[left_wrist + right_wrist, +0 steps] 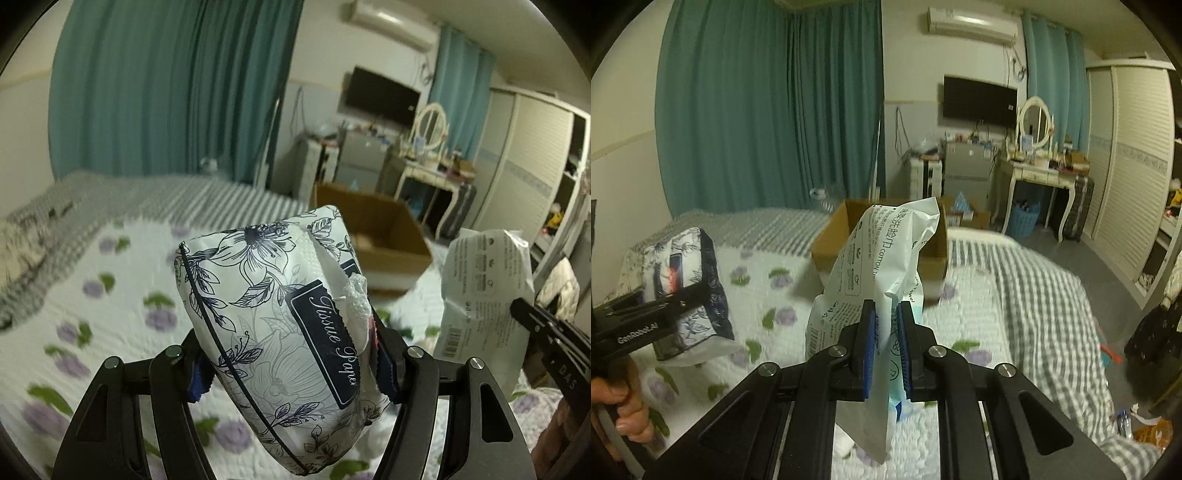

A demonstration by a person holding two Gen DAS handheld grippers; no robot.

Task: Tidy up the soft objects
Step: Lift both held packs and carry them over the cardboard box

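We hold two soft packs in the air above a bed, one in each gripper.

Open air lies all around both packs; an open cardboard box (879, 236) sits ahead on the bed (1015, 295), near its far edge, with bare floor to the right. The bed carries a white quilt with purple flowers over grey stripes, teal curtains behind. Our left gripper (291, 362), fingers partly spread, clamps the floral tissue pack (280, 314), long axis tilted up and away. Our right gripper (886, 343), fingers nearly closed, pinches the white cotton towel pack (875, 266), which stands roughly upright.
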